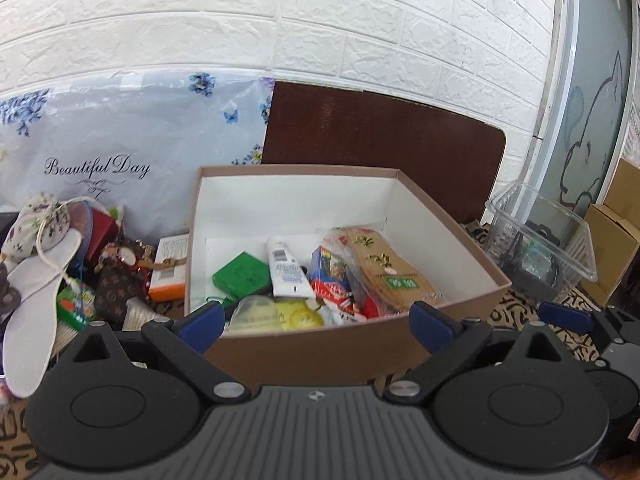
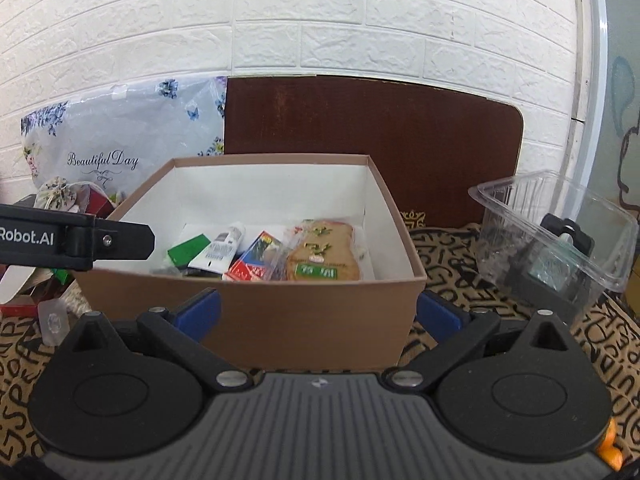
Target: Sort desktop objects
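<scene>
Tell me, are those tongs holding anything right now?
Nothing is held. The left tongs and right tongs both stand open and empty in front of the brown box.

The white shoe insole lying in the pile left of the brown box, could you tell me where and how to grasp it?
Grip the white shoe insole across its narrow waist, coming from above with the left gripper. It lies flat and thin, tilted over the clutter, so its long edges are exposed; a white cord drapes over its upper end, so stay lower.

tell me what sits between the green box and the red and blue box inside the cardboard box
A white tube lies between the green box and the red and blue box in the cardboard box; both wrist views show it.
</scene>
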`<state>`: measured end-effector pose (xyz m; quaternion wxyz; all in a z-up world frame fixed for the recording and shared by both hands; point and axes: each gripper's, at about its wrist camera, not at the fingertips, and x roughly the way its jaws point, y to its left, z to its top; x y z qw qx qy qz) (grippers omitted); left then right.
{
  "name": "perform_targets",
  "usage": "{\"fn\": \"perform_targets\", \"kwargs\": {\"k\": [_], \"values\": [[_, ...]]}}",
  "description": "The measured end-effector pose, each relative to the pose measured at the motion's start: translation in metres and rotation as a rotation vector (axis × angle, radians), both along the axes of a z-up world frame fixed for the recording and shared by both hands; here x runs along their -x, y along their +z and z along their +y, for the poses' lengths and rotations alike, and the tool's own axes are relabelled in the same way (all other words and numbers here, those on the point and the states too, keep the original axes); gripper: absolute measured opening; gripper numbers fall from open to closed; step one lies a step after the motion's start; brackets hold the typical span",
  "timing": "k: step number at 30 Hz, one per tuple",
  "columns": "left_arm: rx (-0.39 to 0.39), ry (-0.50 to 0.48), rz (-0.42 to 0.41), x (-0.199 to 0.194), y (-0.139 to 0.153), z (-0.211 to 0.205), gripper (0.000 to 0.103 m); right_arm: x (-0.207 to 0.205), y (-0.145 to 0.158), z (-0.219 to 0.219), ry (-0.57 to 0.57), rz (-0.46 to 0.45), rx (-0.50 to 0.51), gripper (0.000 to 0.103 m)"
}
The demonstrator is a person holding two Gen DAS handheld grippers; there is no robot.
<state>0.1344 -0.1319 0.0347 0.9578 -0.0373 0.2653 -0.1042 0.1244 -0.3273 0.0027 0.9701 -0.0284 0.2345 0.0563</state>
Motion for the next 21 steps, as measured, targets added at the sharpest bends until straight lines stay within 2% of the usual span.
{"fn": "perform_targets", "kwargs": {"k": [10, 21], "values": [[-0.005, 0.006, 0.026, 0.019, -0.009, 0.006, 0.101, 0.022, 0.001, 0.014, -0.013, 0.006, 0.04, 0.101], [-0.028, 0.022, 0.048, 0.024, -0.014, 0.007, 0.101, 0.019, -0.006, 0.019, -0.02, 0.046, 0.057, 0.101]]}}
